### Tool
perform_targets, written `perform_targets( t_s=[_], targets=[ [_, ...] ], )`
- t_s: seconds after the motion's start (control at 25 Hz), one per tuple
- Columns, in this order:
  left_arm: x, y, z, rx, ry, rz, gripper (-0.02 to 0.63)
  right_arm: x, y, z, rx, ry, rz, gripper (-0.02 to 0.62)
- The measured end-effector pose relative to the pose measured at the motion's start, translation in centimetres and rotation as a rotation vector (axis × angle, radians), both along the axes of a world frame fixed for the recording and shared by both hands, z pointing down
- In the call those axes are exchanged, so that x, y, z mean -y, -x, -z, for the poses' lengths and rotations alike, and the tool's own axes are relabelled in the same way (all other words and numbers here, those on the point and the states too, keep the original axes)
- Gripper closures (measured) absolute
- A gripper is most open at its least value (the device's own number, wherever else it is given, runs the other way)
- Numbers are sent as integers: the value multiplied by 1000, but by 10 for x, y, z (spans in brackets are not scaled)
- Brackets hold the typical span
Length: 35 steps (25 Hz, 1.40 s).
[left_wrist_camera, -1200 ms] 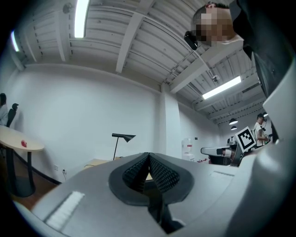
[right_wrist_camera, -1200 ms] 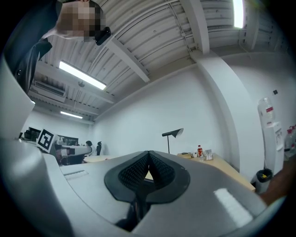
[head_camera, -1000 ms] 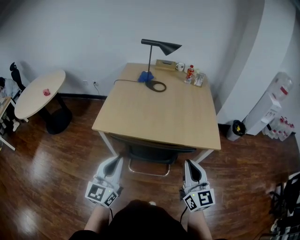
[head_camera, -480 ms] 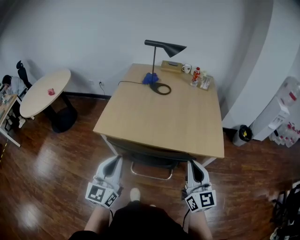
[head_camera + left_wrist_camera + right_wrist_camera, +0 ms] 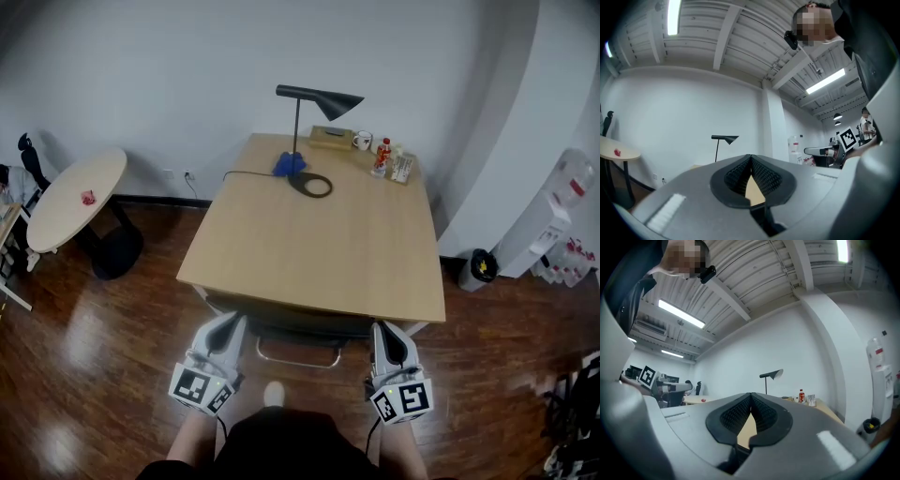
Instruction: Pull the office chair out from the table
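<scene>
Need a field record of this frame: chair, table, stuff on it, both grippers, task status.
chair: office chair tucked under the near edge of the table
table far end: desk lamp, mug, red bottle
left gripper: fingers together, nothing between them, by the chair's left side
right gripper: fingers together, nothing between them, by the chair's right side
contact with chair: cannot tell
status: chair not yet pulled out

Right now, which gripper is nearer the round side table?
Left. The left gripper is left of the office chair, toward the round side table; the right gripper is right of the chair.
</scene>
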<state>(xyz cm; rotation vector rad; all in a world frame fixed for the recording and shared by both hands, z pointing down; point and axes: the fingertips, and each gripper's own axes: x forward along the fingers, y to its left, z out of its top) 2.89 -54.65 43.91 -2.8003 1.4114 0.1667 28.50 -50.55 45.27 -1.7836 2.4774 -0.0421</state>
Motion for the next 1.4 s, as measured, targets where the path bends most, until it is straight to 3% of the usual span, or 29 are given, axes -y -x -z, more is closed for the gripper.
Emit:
perform_targets(
  t_s=[0.24,0.32,0.4,0.48,0.6,0.72,0.84,1.0,1.12,1.4],
  targets=[
    [27,-7,2,70,-51,-64,604,26,10,0,-92,27,40,580],
    [32,-14,-1,128,-71,-113,604,33,21,-6,-172,48,100,576],
    [33,-27,-6,198,-58,-211,603,37,37,-13,-244,71,197,525],
    [31,-42,-21,313,-46,-339,601,39,53,-23,-321,108,306,431],
    [27,-56,-50,515,-52,-490,458,39,71,-49,-496,190,438,348],
    [23,-63,-80,718,-51,-607,400,37,79,-84,-721,289,527,289],
    [22,-67,-115,944,-42,-694,342,38,79,-113,-889,371,563,275],
    [22,-66,-140,1084,-35,-743,322,37,80,-144,-1019,473,593,266],
    [18,-59,-158,1202,-16,-778,323,32,78,-159,-1063,533,620,273],
    [23,-48,-190,1318,11,-793,341,34,67,-181,-1167,603,604,307]
  ],
)
